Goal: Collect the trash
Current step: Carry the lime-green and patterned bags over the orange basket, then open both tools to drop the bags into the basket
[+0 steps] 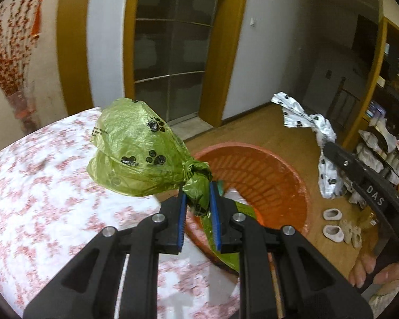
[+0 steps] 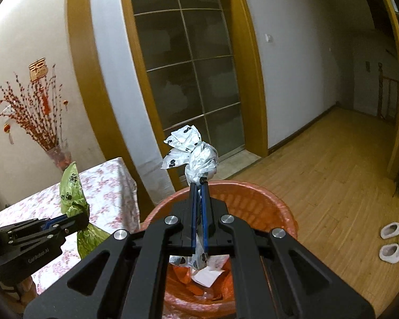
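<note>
My left gripper is shut on the knot of a green paw-print bag, held in the air over the table edge, beside the orange basket. It also shows in the right wrist view with the green bag. My right gripper is shut on a knotted white paw-print bag, held above the orange basket, which holds paper scraps. In the left wrist view the white bag hangs from the right gripper.
A table with a red floral cloth stands at the left, touching the basket. White slippers lie on the wooden floor at the right. Shelves with clutter stand at far right. A vase of red branches is behind the table.
</note>
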